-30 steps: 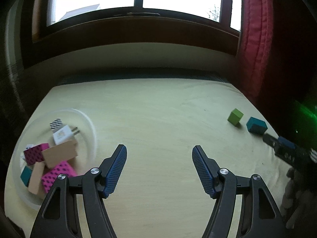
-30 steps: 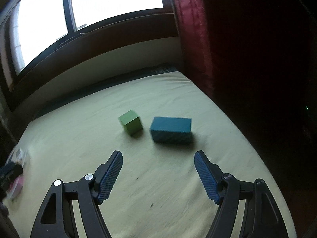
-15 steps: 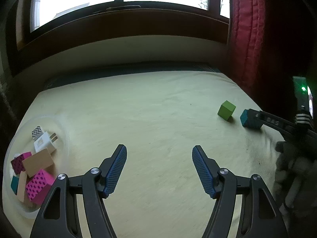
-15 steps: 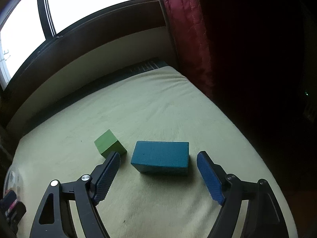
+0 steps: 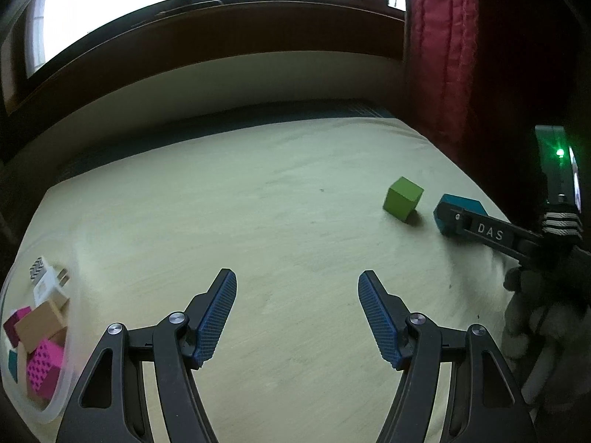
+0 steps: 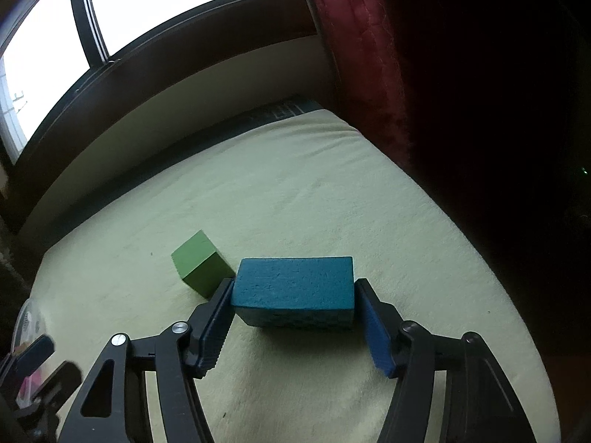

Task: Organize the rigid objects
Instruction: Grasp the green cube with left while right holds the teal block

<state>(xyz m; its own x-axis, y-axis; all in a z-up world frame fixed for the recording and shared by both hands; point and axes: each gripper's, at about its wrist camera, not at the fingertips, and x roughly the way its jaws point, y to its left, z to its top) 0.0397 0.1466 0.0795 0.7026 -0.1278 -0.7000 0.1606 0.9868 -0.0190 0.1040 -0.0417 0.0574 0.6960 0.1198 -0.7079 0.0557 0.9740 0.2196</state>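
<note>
A teal block lies on the pale yellow-green surface, a green cube just to its left. My right gripper is open and straddles the teal block, its blue pads right against the block's two short ends; the block rests on the surface. From the left wrist view the same green cube and teal block sit at the far right, with a right gripper finger over the block. My left gripper hangs open and empty over the bare middle.
A clear round container at the left edge holds pink dotted blocks, tan blocks and a white plug. A gloved hand holds the right gripper. A red curtain hangs at the right. A window ledge runs behind.
My right gripper has moved forward and down until the teal block sits between its fingers. The left gripper has drifted right, so the container has slid toward the left edge.
</note>
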